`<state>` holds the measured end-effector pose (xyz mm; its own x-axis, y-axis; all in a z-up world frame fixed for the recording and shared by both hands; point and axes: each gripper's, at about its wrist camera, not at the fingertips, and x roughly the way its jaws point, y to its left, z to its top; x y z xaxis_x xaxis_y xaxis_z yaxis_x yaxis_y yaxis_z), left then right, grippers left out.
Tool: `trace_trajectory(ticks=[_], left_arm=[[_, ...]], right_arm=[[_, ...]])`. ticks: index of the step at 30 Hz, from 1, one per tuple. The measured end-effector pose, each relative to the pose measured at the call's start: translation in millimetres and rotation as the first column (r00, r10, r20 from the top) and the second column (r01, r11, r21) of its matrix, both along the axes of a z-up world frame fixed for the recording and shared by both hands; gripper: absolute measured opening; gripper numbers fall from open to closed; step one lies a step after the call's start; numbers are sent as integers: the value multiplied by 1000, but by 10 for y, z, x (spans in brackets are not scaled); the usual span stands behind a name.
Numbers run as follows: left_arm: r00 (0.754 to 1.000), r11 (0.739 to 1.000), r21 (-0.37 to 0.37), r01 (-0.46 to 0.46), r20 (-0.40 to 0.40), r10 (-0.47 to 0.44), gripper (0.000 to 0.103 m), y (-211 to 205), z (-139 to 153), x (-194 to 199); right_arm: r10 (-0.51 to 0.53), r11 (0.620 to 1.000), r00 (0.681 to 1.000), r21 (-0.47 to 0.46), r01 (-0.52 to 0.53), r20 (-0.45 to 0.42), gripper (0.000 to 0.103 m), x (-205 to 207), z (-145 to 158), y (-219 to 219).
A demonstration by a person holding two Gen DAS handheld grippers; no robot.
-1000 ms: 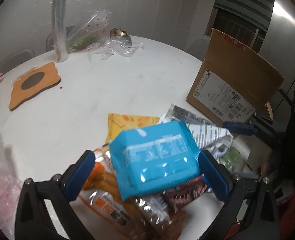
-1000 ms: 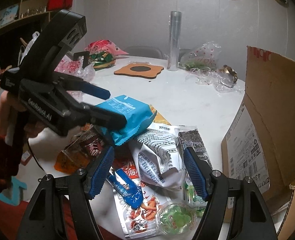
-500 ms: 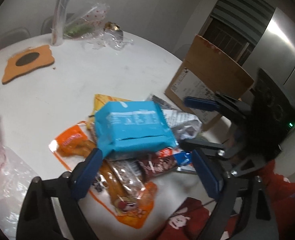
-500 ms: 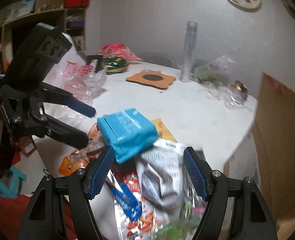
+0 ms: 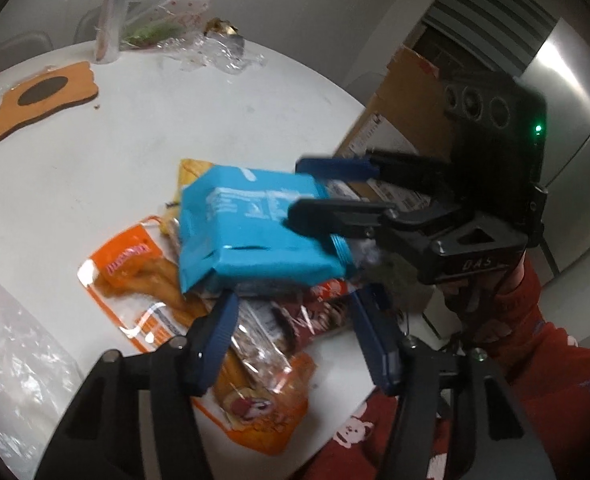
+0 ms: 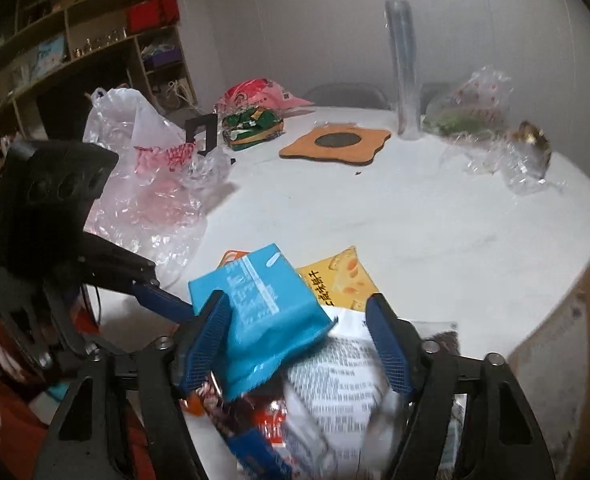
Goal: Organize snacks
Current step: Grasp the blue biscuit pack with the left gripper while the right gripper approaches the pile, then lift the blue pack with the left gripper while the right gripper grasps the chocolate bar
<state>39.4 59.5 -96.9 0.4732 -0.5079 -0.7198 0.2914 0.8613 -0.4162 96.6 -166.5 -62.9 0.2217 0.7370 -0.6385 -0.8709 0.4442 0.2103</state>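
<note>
Two claws now: left claw (image 5: 295, 336) backing off wide and empty, right claw (image 6: 297, 344) closing in wide around blue snack pack (image 6: 257, 312) lying on the desk (image 6: 435, 216) pile.

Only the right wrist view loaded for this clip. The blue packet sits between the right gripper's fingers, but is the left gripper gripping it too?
Observer: No. The left wrist view shows the left gripper open, with the blue packet beyond its fingertips, not between them.
Operator: What is the packet lying on?
Observer: A pile of snacks. An orange packet of stick snacks pokes out from under it.
Operator: What is behind the right gripper?
Observer: Behind the right gripper stands a cardboard box with a printed label.
</note>
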Motion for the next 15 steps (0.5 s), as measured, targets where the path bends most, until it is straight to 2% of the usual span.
trace_trajectory(ticks=[4,8,15], left_arm=[[999,999,-6,-38,11,38,55,168,9,39],[998,997,-50,-64,-1,64,55,339,20,114],[997,995,-60,-81,-12,80,56,457,20,291]], right_arm=[[47,998,991,35,-43,-123,52,132,-59,51],[97,994,978,69,-85,-186,52,124,-76,38],[153,987,972,67,-143,-177,52,-54,-59,64]])
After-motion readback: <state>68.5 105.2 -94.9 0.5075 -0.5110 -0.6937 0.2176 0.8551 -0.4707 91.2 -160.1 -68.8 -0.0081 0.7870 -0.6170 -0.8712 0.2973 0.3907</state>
